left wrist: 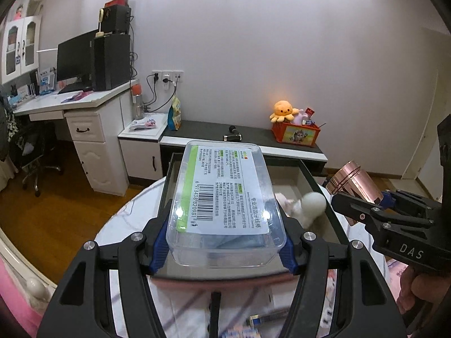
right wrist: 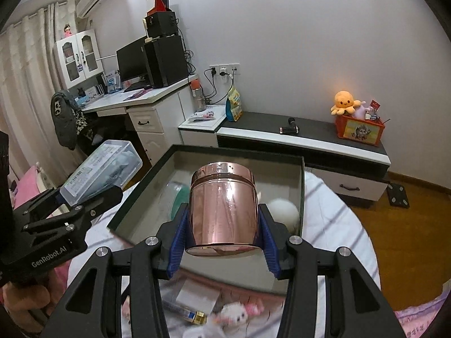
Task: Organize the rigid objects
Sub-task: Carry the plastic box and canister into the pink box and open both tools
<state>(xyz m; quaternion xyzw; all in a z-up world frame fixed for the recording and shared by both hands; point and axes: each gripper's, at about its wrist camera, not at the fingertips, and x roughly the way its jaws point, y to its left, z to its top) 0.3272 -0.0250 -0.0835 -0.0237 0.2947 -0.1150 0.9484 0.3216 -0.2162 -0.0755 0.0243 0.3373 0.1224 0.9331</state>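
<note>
1. The left gripper (left wrist: 222, 242) is clamped on the near end of a clear plastic box (left wrist: 222, 197) with a printed barcode label. Its blue pads (left wrist: 159, 246) press both long sides, and the box juts forward, tilted up, above the open tray (left wrist: 166, 180).
2. The right gripper (right wrist: 222, 242) is closed tight around a shiny copper-coloured canister (right wrist: 224, 205), pads on either flank and lid end pointing away. It too hangs over the tray, not touching it.
3. From where I stand, both items look to be on their way into that tray. I would set them down one at a time so the two tools do not knock together; they are already close in the left view.
4. The tray's floor is partly taken: a white ball-shaped soft toy (right wrist: 283, 211) sits at its right side and something greenish (right wrist: 179, 197) lies at the left. The canister wants the bare middle, base flat before the pads let go.
5. The box is held by one end only, so it may droop; lower it level.
6. Small clutter, a little bottle (right wrist: 186, 311) among it, lies on the bedspread (right wrist: 332, 225) beneath.
</note>
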